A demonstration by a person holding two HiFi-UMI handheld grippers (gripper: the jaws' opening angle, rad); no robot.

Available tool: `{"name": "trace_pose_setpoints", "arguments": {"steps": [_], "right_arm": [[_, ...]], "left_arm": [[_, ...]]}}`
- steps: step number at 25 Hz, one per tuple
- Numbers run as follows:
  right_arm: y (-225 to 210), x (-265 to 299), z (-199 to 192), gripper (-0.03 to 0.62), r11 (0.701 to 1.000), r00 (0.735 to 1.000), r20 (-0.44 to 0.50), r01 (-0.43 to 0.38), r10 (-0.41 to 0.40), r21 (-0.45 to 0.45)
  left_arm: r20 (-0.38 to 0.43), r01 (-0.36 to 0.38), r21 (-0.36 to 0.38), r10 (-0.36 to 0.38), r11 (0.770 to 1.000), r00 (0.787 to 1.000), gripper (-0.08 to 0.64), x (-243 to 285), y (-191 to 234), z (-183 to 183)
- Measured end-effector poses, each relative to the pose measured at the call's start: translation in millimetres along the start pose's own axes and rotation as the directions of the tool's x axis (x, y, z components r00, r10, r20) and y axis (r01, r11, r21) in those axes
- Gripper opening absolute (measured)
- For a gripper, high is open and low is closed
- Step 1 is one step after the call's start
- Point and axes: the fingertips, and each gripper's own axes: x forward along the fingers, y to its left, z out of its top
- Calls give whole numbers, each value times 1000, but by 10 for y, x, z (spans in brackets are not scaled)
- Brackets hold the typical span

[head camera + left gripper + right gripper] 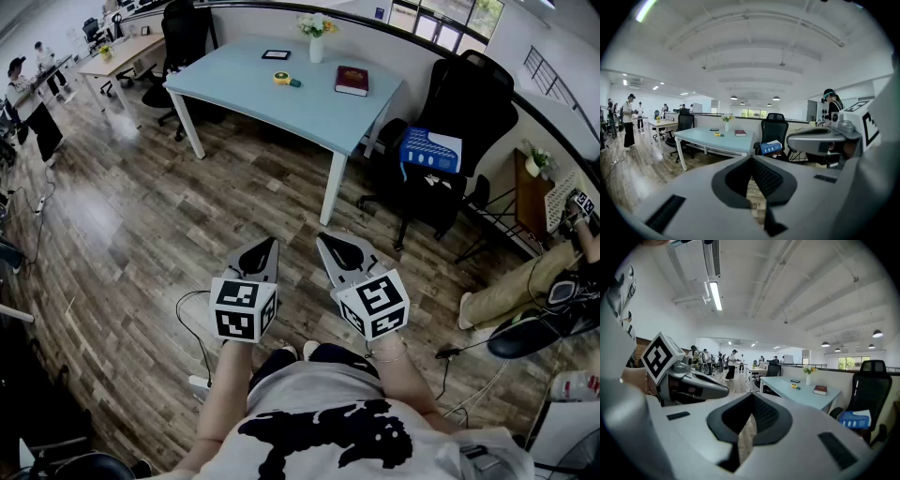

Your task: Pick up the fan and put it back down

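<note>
The fan [431, 150], judged by its blue body and white slats, is lying on the seat of a black office chair [473, 103] at about two o'clock in the head view, untouched and well apart from both grippers. The chair is standing just beside the right end of a pale blue table [253, 98], which is sitting at twelve o'clock. The table is carrying a red book [352, 80] near its right end, a vase of flowers [316, 42] at its far edge, a yellow tape measure [281, 78] at its middle and a dark tablet [276, 54] behind that. The left gripper [267, 248] and the right gripper [328, 242] are hovering side by side over the wooden floor [141, 234] at six o'clock, both pointing towards the table. Each gripper view is showing its jaws meeting at the tips with nothing between them, so both are closed and empty. A cable [192, 319] is trailing across the floor at seven o'clock. A seated person's legs [516, 286] are showing at four o'clock.
</note>
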Motion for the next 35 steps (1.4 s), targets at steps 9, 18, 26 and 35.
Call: {"name": "trace_pose_setpoints", "arguments": {"steps": [9, 18, 26, 35], "right_arm": [[42, 21, -53, 3, 999, 1000, -5, -23, 23, 26], [74, 49, -119, 3, 996, 998, -2, -60, 61, 59], [-98, -15, -189, 64, 996, 999, 9, -41, 40, 75], [-236, -11, -318, 271, 995, 997, 16, -73, 73, 67]], "left_arm": [[18, 28, -48, -27, 998, 999, 11, 33, 34, -3], [83, 65, -59, -60, 996, 995, 11, 61, -42, 38], [50, 83, -15, -82, 996, 995, 11, 119, -133, -75], [28, 43, -36, -42, 998, 999, 11, 257, -204, -208]]}}
